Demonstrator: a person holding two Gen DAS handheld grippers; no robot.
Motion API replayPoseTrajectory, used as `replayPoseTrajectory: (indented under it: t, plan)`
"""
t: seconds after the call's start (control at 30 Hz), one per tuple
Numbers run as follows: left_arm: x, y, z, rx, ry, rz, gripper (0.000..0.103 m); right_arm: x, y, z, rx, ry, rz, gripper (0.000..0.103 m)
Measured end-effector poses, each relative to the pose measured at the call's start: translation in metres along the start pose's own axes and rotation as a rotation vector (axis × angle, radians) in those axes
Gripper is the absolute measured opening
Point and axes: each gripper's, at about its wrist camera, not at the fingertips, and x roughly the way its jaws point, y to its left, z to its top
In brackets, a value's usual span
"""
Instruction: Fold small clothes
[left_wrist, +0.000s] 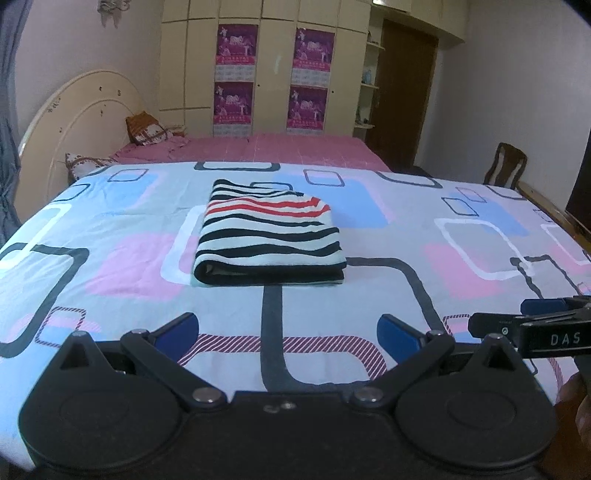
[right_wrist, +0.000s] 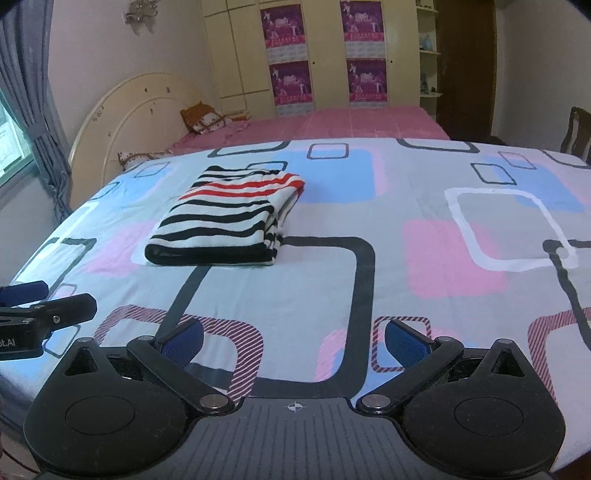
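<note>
A small garment with black, white and red stripes (left_wrist: 269, 236) lies folded into a neat rectangle on the patterned bedsheet (left_wrist: 110, 229). It also shows in the right wrist view (right_wrist: 229, 218), left of centre. My left gripper (left_wrist: 288, 332) is open and empty, low over the sheet, well short of the garment. My right gripper (right_wrist: 294, 338) is open and empty too, nearer the bed's front edge and to the right of the garment. Each gripper shows at the edge of the other's view, the right one (left_wrist: 532, 325) and the left one (right_wrist: 40, 306).
A second bed with a pink cover (left_wrist: 258, 147) and pillows (left_wrist: 147, 129) lies behind. A cream headboard (left_wrist: 74, 122) stands at the left, wardrobes with posters (left_wrist: 273, 74) at the back, a wooden chair (left_wrist: 506, 164) at the right and a curtained window (right_wrist: 22, 122) at the far left.
</note>
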Motion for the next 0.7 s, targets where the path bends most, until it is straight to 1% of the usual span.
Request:
replayPoseTrajectory:
  t: [0.1,0.27,0.7]
  plan:
    - [-0.008,-0.001,-0.003,0.001,-0.010,0.004,0.103,-0.008,-0.001,-0.001,0.002,-0.014,0.003,0.103]
    - [-0.018,-0.006,-0.004,0.011,-0.032,-0.010,0.103,-0.016,-0.002,-0.001,-0.005,-0.032,0.007,0.103]
    - [-0.023,-0.011,-0.006,0.016,-0.051,-0.015,0.103,-0.023,-0.005,-0.003,-0.008,-0.045,0.007,0.103]
